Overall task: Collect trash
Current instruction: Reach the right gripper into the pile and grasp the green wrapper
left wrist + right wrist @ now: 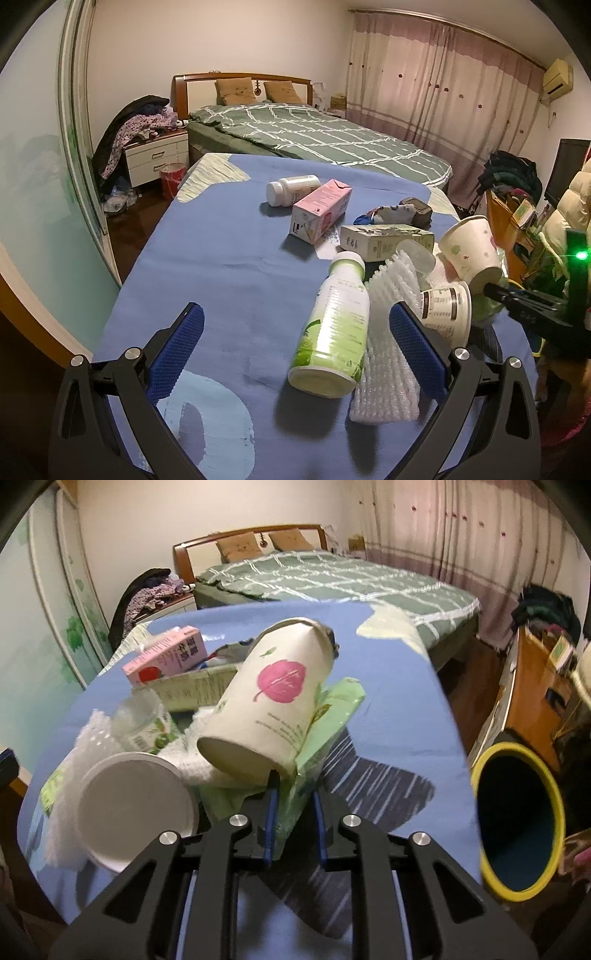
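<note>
Trash lies on a table under a blue cloth. My right gripper is shut on the base rim of a white paper cup with a pink leaf print. A green plastic wrapper is caught between the fingers too. The cup hangs tilted above the pile, the right gripper at its base. My left gripper is open and holds nothing. A green-and-white bottle lies on its side between its blue pads, touching neither. Beside the bottle are a white foam net and a printed tub.
A pink carton, a white pill bottle, a green-printed box and a sock lie further back on the cloth. A yellow-rimmed bin stands open off the table's right edge. A bed is behind.
</note>
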A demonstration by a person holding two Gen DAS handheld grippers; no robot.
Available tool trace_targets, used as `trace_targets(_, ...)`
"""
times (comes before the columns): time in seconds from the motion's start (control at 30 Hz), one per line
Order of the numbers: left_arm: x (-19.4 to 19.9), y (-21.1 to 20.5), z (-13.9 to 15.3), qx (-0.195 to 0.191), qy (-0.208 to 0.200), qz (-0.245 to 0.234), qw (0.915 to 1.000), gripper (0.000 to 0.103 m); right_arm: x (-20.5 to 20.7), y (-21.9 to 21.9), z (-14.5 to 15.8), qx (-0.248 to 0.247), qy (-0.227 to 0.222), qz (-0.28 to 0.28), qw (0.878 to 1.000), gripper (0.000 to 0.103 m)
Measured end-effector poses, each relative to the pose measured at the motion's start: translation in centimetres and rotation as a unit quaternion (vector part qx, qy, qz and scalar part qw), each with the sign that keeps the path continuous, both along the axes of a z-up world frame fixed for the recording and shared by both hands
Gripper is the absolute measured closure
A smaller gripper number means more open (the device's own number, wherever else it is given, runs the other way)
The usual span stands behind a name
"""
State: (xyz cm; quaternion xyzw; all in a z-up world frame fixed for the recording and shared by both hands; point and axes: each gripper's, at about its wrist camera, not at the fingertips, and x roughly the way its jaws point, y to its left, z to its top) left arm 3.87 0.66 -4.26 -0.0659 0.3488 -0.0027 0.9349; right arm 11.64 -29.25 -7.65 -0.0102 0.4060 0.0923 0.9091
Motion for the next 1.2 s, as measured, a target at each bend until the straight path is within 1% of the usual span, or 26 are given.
trace_targets(0.1, 0.0, -0.2, 0.1, 0.0, -0.001, -0.001, 1.0, 0.004, -1.2, 0.0, 1.2, -0.006, -0.012, 0.01, 1.0, 0.088)
trace_targets(0.2, -0.2, -0.2, 0.0, 0.0, -0.002, -0.002, 1.0, 0.004, -2.4, 0.1, 2.3, -0.006, -0.024, 0.018, 1.0, 0.092)
trace_targets(0.33, -0.3, -0.5, 0.1, -0.001, -0.001, -0.005, 1.0, 0.004, -3.7, -0.5, 3.9, 0.003, -0.047, 0.014, 0.999, 0.095)
trace_targets(0.43, -0.4, -0.7, 0.0, -0.003, -0.001, -0.008, 1.0, 0.004, -3.8, -0.9, 4.5, 0.009, -0.056, 0.008, 0.998, 0.095)
trace_targets(0.6, -0.3, -1.3, -0.3, -0.003, 0.002, -0.016, 0.9999, 0.004, -2.5, -0.9, 3.6, 0.013, -0.05, -0.006, 0.999, 0.095)
trace_targets(0.7, -0.4, -1.4, -0.2, -0.003, 0.001, -0.017, 0.9998, 0.004, -1.1, -0.6, 2.0, 0.005, -0.028, -0.008, 1.0, 0.095)
trace_targets(0.8, -0.3, -1.2, -0.3, -0.003, 0.001, -0.015, 0.9999, 0.004, -0.3, -0.8, 0.4, 0.02, 0.002, -0.004, 1.0, 0.093)
trace_targets(0.9, -0.2, -1.1, -0.4, -0.005, 0.004, -0.014, 0.9999, 0.004, -0.4, -1.2, -0.4, 0.028, 0.019, -0.002, 0.999, 0.092)
trace_targets(0.93, -0.1, -1.1, -0.5, -0.005, 0.005, -0.014, 0.9999, 0.004, -0.5, -1.4, -0.6, 0.03, 0.023, 0.0, 0.999, 0.09)
trace_targets(1.1, 0.1, -1.6, -0.8, -0.005, 0.01, -0.02, 0.9997, 0.004, -1.2, -2.3, -1.8, 0.038, 0.047, 0.006, 0.998, 0.089)
trace_targets(1.2, 0.3, -1.7, -0.8, -0.002, 0.009, -0.022, 0.9997, 0.004, -2.0, -2.6, -1.9, 0.043, 0.049, 0.012, 0.998, 0.089)
